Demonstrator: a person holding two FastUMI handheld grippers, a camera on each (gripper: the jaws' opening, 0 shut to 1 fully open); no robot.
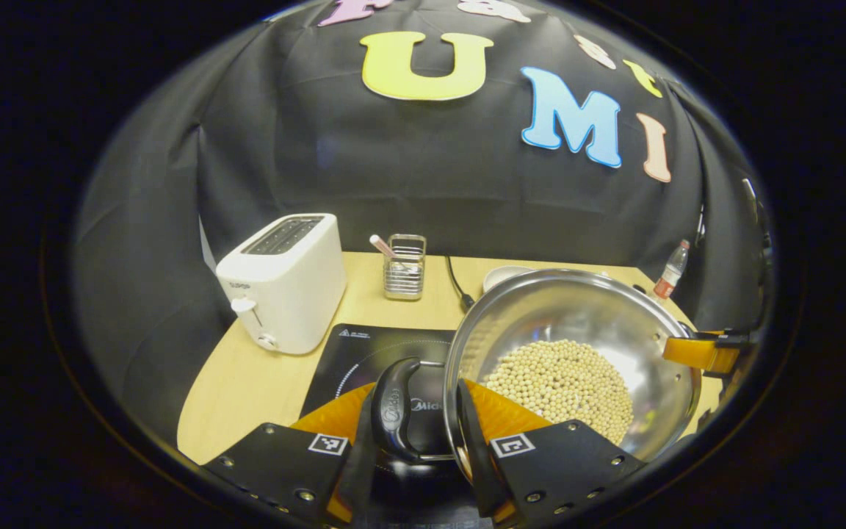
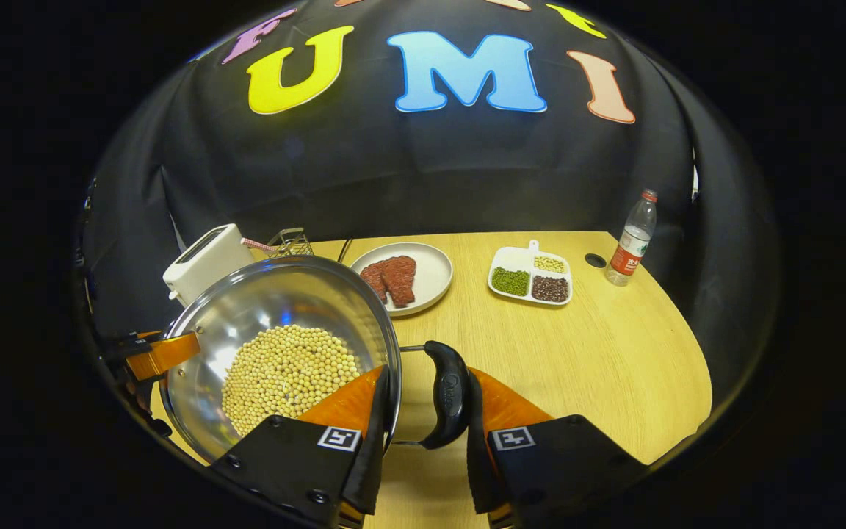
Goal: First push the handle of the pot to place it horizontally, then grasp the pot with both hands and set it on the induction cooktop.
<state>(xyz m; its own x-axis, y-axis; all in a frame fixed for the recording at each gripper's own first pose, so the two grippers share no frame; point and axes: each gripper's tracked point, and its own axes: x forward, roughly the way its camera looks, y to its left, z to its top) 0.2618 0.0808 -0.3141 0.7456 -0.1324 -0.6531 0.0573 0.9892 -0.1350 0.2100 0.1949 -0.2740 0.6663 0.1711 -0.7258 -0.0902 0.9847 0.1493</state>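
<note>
Both grippers [image 1: 423,433] [image 2: 423,411] clamped on pot [image 1: 577,345] handles, lifted beside induction cooktop [image 1: 364,353]; only setting down left, by the look of it.

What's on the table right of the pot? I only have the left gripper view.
Observer: A white plate with red meat slices, beyond the pot rim.
Operator: Anything past it?
Observer: A divided tray with green, dark and pale beans, apart from the plate.
Operator: Right gripper on the handle?
Observer: The right gripper straddles the pot's black side handle. I can't tell whether the jaws press it.
</note>
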